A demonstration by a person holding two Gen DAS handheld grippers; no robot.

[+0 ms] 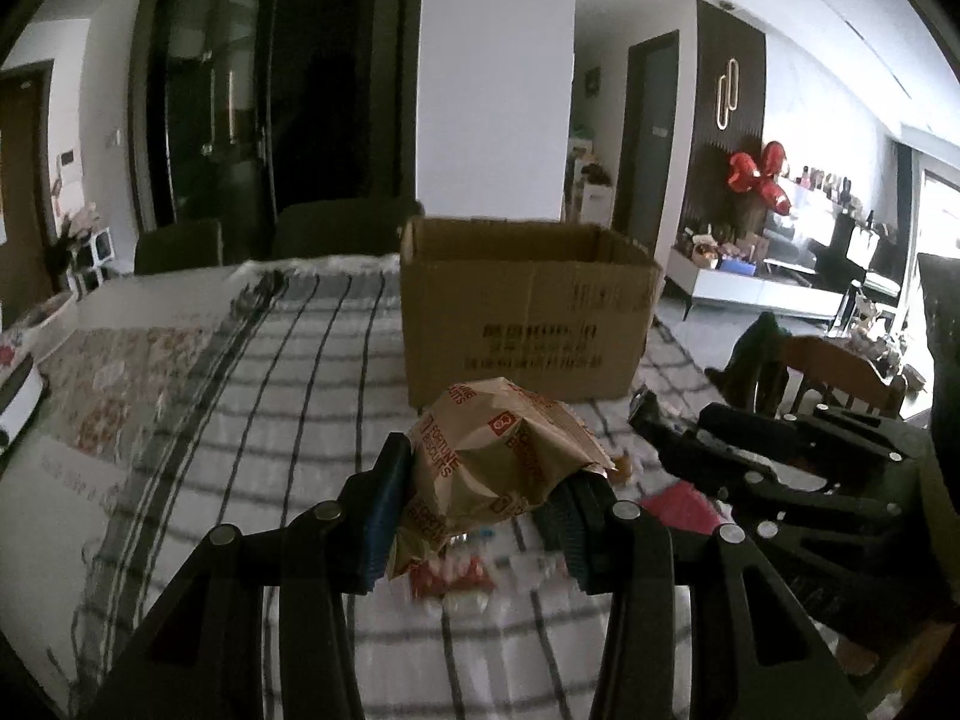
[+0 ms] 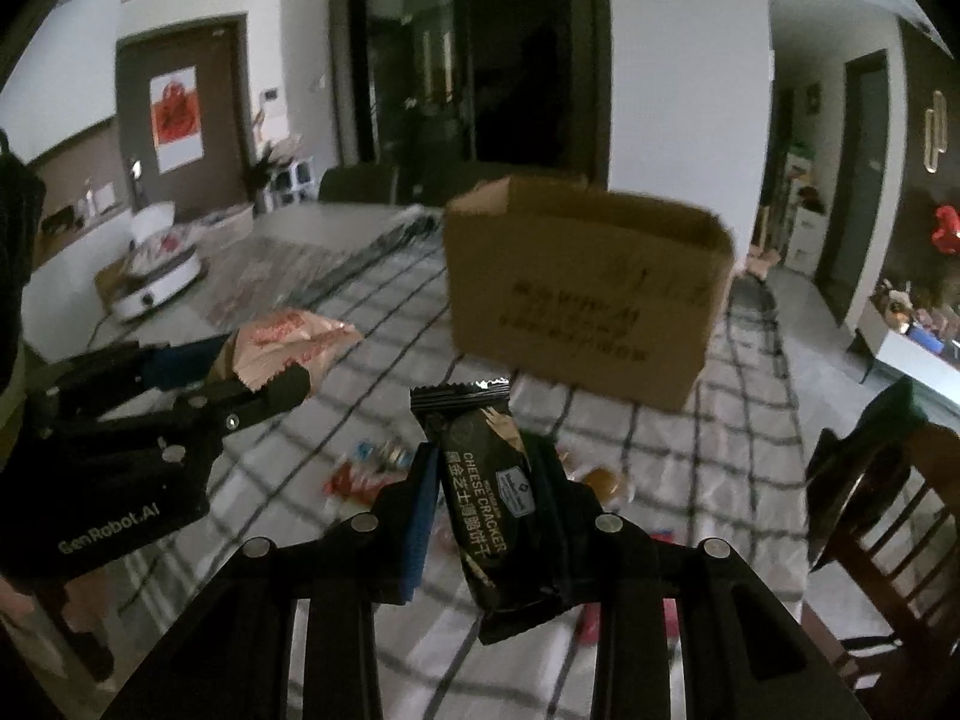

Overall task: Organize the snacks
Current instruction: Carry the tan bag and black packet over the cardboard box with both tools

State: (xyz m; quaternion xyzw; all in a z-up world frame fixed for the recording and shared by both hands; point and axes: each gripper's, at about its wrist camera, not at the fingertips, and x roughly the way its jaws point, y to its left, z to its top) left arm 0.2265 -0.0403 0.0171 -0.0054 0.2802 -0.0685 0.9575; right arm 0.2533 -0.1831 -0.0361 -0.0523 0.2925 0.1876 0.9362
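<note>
My left gripper (image 1: pixel 480 504) is shut on a crumpled tan biscuit packet (image 1: pixel 498 462) and holds it above the table; it also shows in the right wrist view (image 2: pixel 282 348). My right gripper (image 2: pixel 486 504) is shut on a black cheese cracker packet (image 2: pixel 486 480), held upright above the table. An open cardboard box (image 1: pixel 528 306) stands on the checked tablecloth (image 1: pixel 288 372) just beyond both grippers; it also shows in the right wrist view (image 2: pixel 582 288). Several small loose snacks (image 2: pixel 372 468) lie on the cloth below the grippers.
A white round appliance (image 2: pixel 162 276) sits at the table's far left. A wooden chair (image 2: pixel 888 528) with dark cloth over it stands at the table's right edge. Dark chairs (image 1: pixel 336 234) stand behind the far edge.
</note>
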